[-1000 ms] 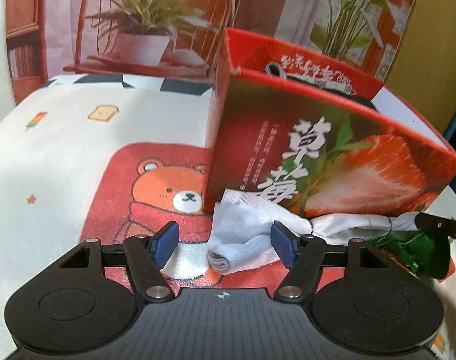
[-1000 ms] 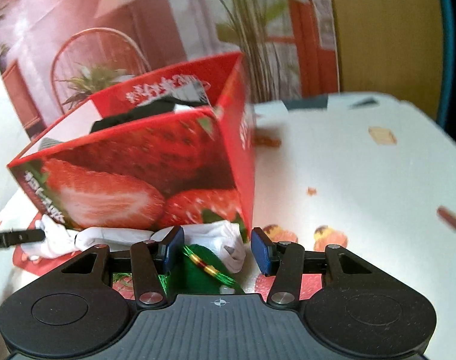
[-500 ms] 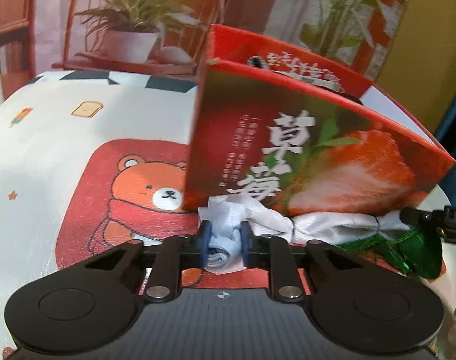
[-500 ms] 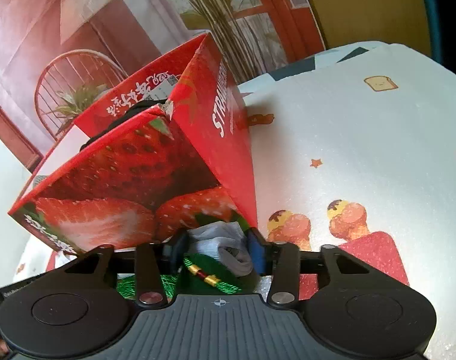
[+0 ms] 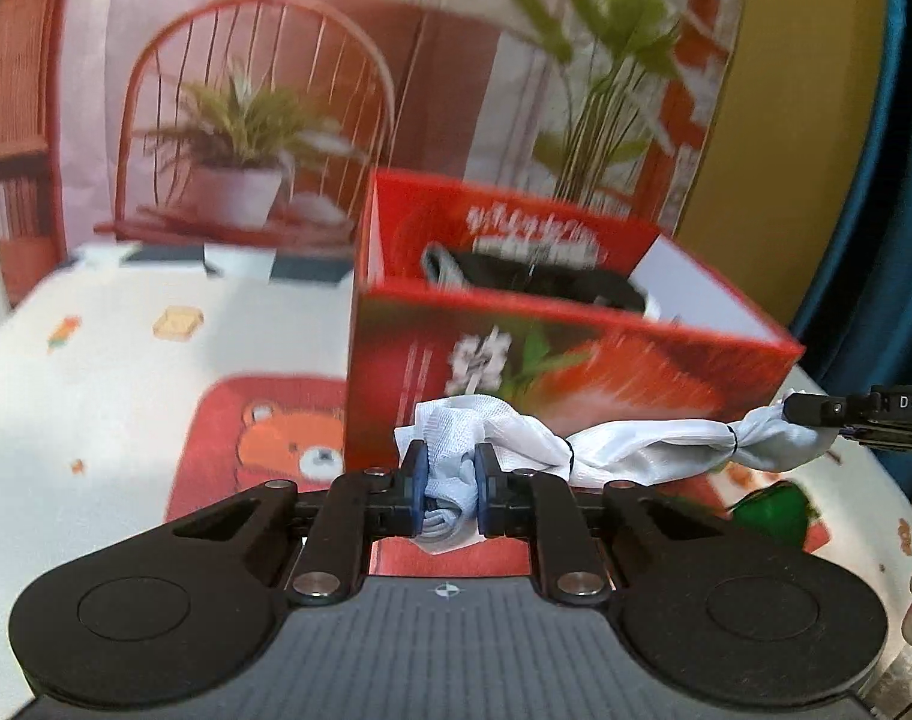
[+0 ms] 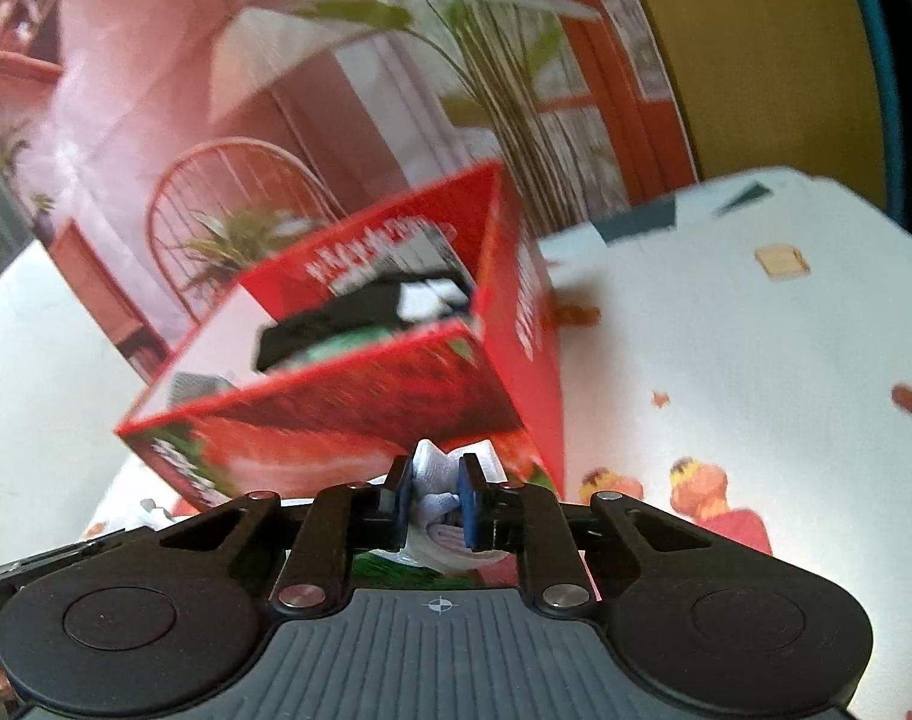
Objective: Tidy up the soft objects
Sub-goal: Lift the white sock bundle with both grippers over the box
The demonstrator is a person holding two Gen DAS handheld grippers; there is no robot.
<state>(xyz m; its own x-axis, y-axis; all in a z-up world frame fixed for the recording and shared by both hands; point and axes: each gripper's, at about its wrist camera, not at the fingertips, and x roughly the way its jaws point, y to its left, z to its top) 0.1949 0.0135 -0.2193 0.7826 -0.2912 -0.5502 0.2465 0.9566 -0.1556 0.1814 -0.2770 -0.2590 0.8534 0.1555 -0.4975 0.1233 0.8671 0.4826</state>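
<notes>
Cartoon-printed white tablecloth (image 5: 96, 360) covers the table. Nearest, the left gripper (image 5: 447, 483) pinches one end of a white knotted fabric strip (image 5: 624, 447). The right gripper (image 6: 433, 495) is closing, its blue pads pressed on the other end. Beneath the strip lies a green shiny item (image 5: 771, 513). Behind stands a red strawberry-printed cardboard box (image 5: 576, 354) holding dark soft items.

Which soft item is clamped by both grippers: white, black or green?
The white cloth, strung between left gripper and right gripper. The black item lies in the red box; the green one lies on the table.
</notes>
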